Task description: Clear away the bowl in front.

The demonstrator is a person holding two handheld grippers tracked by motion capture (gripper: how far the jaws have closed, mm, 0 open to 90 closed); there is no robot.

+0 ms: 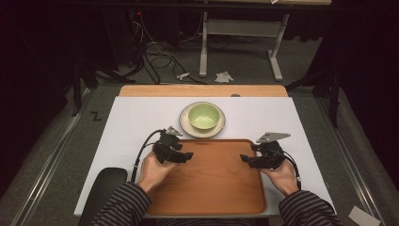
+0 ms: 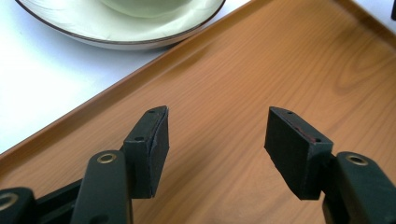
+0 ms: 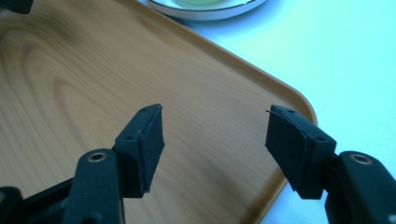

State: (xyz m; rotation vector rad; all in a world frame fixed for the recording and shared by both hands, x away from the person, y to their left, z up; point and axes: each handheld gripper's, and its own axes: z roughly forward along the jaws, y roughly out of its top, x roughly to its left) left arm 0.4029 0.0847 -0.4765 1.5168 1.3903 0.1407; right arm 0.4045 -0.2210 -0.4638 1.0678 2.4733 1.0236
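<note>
Both tongs, left gripper (image 1: 188,156) & right gripper (image 1: 244,158), gape empty over wood-grain rectangular tray (image 1: 211,188); pale green bowl (image 1: 203,116) on cream saucer (image 1: 185,118) behind, no readable text.

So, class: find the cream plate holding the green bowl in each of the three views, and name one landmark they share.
High view: the plate sits centre, just beyond the tray's far edge.
Left gripper view: top left, cut off by the frame.
Right gripper view: top centre, a sliver of rim.
Shared landmark: the wooden tray, whose rim runs beside the plate.
</note>
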